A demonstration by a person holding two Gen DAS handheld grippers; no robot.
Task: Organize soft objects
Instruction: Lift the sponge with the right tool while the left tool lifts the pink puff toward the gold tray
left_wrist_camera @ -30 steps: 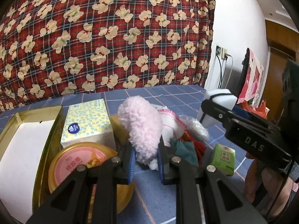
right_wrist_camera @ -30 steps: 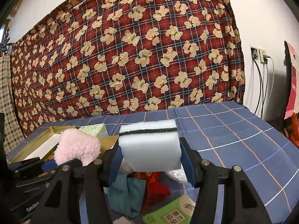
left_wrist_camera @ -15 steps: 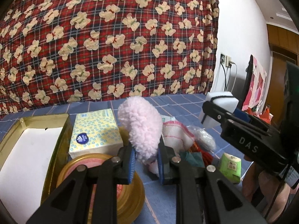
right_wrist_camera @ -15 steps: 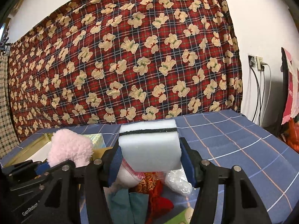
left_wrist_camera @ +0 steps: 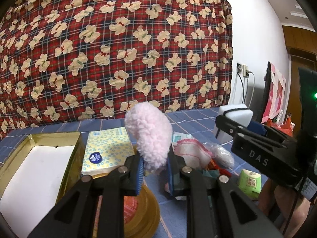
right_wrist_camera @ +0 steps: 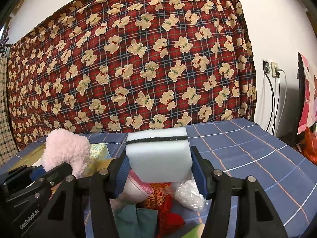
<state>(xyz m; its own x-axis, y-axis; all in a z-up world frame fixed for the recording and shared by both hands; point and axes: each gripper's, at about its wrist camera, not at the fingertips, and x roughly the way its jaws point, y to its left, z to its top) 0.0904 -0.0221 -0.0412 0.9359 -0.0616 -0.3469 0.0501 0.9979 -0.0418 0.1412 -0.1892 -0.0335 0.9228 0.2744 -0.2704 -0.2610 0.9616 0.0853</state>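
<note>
Over the blue checked tablecloth (right_wrist_camera: 247, 158), both claws are hanging above a heap of soft things. Off to the left, the gold tin (left_wrist_camera: 74, 148) is sitting open, probably where they belong. The right gripper (right_wrist_camera: 158, 164) is squeezing a white sponge (right_wrist_camera: 158, 154); the left gripper (left_wrist_camera: 154, 168) is pinching a pink fluffy puff (left_wrist_camera: 150, 136). Best to be lowering each fully inside before letting go.

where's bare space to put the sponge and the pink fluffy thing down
Free: the white floor of the gold tin, left of the tissue pack, and the blue checked cloth right of the sponge. Crowded: the fabric pile beneath both grippers.
</note>
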